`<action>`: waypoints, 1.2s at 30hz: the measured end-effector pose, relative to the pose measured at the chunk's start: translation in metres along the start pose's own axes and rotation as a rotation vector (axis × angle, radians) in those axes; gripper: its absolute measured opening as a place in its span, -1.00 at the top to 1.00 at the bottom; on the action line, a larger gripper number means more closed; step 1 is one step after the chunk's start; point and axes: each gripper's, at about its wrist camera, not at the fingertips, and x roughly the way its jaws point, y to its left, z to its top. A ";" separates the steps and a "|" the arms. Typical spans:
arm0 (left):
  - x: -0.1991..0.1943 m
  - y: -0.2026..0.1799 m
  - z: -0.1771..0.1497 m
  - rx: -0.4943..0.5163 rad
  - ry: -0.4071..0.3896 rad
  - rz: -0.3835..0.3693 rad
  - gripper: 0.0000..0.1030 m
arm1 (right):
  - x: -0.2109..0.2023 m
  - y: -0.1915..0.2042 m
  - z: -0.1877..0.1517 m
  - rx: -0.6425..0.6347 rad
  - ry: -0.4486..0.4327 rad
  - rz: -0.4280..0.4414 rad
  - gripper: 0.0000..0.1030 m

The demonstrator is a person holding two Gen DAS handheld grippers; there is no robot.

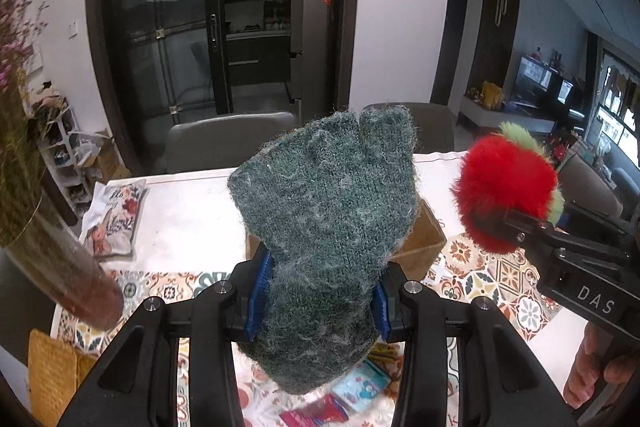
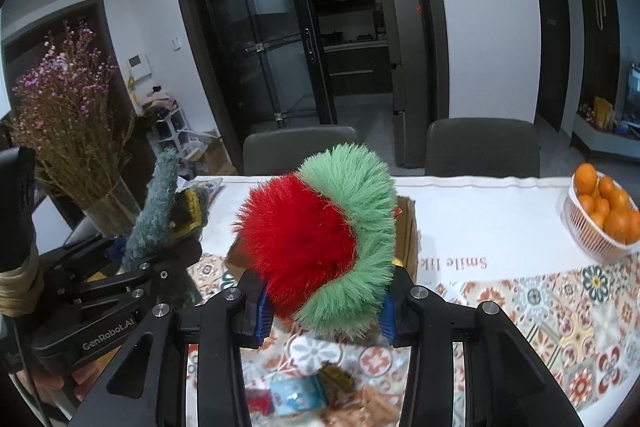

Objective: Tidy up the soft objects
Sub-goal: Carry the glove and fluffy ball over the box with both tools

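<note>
The left gripper [image 1: 320, 301] had its jaws clamped on a fuzzy dark green glove [image 1: 328, 215], held up above the table [image 1: 192, 223]. Just to its right, the right gripper [image 2: 324, 315] was squeezing a red and green pom-pom [image 2: 320, 247] over the cardboard box [image 2: 406, 235]. Bowl of oranges [image 2: 604, 211] sat far right.

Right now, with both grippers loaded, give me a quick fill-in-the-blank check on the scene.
1. The left gripper is shut on a knitted ____.
2. The fluffy toy in the right gripper is red and ____.
3. The white basket holds ____.

Missing words: glove; green; oranges
</note>
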 end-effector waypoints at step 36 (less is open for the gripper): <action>0.164 -0.018 0.047 0.200 0.379 -0.074 0.19 | 0.171 -0.046 0.038 0.034 0.482 0.062 0.17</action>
